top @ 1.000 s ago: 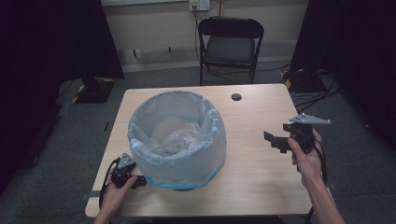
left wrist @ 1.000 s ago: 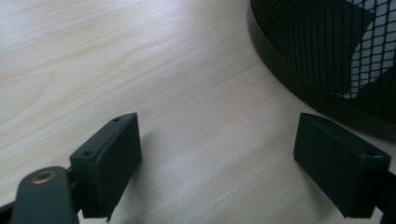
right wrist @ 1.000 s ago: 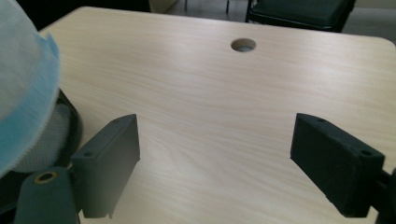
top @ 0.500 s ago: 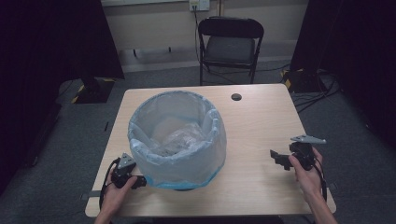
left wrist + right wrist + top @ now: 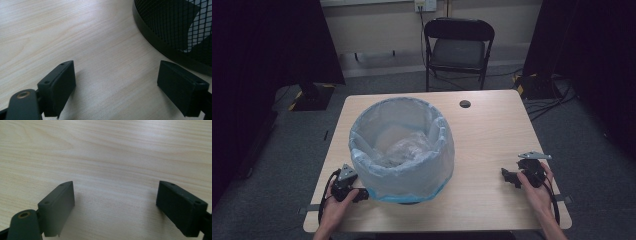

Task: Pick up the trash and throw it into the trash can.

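Bin (image 5: 402,150) between wide-jawed grippers

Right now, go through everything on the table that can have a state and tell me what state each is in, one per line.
Left tongs: open, holding nothing, low over the table beside the bin's base.
Right tongs: open, holding nothing, over bare wood.
Mesh waste bin: upright on the table.
Bin liner: fitted, folded over the rim.
Crumpled plastic: lying inside the bin.

right claw (image 5: 511,177) lowered, nearer table edge
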Demonstrator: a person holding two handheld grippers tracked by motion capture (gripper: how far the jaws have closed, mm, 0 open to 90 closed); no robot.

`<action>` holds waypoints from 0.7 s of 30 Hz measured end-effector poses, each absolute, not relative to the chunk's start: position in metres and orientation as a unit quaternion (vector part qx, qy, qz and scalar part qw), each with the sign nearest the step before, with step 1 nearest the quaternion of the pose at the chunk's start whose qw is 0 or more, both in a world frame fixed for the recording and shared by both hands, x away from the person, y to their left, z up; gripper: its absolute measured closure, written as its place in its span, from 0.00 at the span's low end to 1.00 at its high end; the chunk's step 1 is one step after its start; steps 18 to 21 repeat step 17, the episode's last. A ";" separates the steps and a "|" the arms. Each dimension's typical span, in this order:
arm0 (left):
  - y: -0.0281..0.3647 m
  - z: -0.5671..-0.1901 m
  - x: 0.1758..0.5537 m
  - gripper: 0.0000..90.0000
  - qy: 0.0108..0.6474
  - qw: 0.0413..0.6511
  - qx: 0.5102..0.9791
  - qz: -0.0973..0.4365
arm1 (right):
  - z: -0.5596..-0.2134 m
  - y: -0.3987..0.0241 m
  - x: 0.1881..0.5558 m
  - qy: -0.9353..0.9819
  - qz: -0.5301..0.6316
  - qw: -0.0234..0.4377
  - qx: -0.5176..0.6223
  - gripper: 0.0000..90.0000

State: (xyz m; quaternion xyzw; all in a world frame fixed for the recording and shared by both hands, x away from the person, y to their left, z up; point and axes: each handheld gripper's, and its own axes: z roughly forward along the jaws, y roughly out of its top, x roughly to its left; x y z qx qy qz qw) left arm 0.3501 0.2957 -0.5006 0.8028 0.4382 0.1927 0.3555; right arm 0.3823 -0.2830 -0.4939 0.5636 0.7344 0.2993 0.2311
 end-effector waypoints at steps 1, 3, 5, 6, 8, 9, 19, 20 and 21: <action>0.295 -0.501 0.350 0.16 0.439 0.357 0.802 0.190 | -0.494 -0.283 0.382 0.734 0.299 0.232 0.564 0.16; 0.296 -0.501 0.350 0.16 0.438 0.355 0.803 0.193 | -0.495 -0.282 0.381 0.733 0.298 0.237 0.563 0.15; 0.296 -0.501 0.350 0.16 0.438 0.355 0.803 0.193 | -0.496 -0.283 0.380 0.733 0.304 0.241 0.559 0.15; 0.296 -0.501 0.350 0.16 0.438 0.356 0.803 0.191 | -0.497 -0.283 0.379 0.731 0.308 0.244 0.558 0.15; 0.296 -0.501 0.350 0.16 0.437 0.358 0.803 0.189 | -0.499 -0.284 0.378 0.730 0.315 0.248 0.553 0.14; 0.296 -0.501 0.350 0.16 0.437 0.358 0.803 0.189 | -0.499 -0.284 0.378 0.730 0.315 0.248 0.553 0.14; 0.296 -0.501 0.350 0.16 0.437 0.358 0.803 0.189 | -0.499 -0.284 0.378 0.730 0.315 0.248 0.553 0.14; 0.296 -0.501 0.350 0.16 0.437 0.358 0.803 0.189 | -0.499 -0.284 0.378 0.730 0.315 0.248 0.553 0.14; 0.296 -0.501 0.350 0.16 0.437 0.358 0.803 0.189 | -0.499 -0.284 0.378 0.730 0.315 0.248 0.553 0.14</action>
